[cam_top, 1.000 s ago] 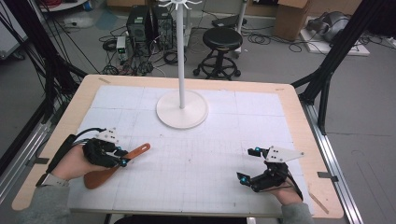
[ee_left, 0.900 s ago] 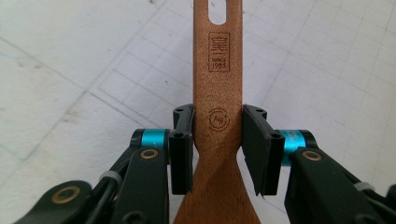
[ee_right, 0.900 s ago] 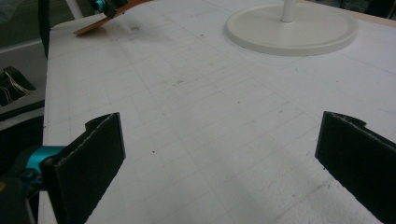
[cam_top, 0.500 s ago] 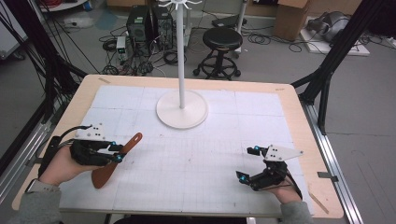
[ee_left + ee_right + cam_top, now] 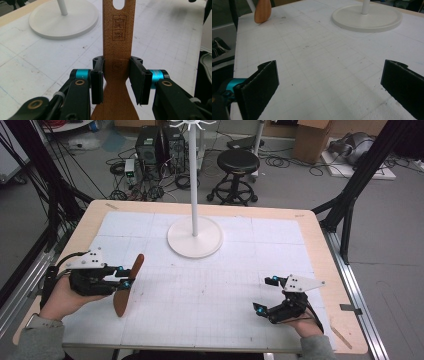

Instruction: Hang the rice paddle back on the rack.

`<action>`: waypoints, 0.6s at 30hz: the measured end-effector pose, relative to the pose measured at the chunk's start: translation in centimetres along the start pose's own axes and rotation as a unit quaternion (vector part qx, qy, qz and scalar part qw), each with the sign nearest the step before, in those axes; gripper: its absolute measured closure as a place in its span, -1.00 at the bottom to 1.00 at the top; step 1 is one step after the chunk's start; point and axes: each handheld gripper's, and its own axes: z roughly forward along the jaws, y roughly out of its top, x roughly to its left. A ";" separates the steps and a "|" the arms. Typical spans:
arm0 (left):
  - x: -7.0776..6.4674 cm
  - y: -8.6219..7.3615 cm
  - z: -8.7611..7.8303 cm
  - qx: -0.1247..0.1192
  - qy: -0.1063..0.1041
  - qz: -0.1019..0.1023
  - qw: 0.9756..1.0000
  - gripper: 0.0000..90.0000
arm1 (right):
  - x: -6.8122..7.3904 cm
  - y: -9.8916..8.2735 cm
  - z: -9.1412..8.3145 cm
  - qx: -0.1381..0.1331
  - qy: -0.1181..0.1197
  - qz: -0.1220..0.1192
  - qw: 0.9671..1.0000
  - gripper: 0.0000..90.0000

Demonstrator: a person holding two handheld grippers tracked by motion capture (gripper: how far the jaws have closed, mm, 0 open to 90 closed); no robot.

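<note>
High view: left tool (image 5: 123,277) gripping wooden spatula (image 5: 128,285) at its neck, lifting it off the counter (image 5: 210,295); right tool (image 5: 263,295) idling wide open, holding nothing. Pickup done; hanging on the white stand (image 5: 194,236) likely remaining.

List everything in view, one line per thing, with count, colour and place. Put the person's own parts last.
wooden spatula: 1, brown, held off the mat at the table's left, handle with its hanging hole pointing toward the stand
stand: 1, white, round base and pole, far middle of the mat
grid mat: 1, white, covering most of the table
table: 1, light wood rim
stool: 1, black, on the floor beyond the table
computer towers: 2, black, on the floor behind
left gripper: 1, black, clamped on the spatula's neck
right gripper: 1, black, jaws wide apart, low over the mat at right
hands: 2, one behind each gripper
</note>
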 end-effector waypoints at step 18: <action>-0.2 0.4 -0.7 -0.027 0.001 -0.011 1.000 0.45 | 0.0 0.0 0.0 0.000 -0.002 0.000 1.000 -1.00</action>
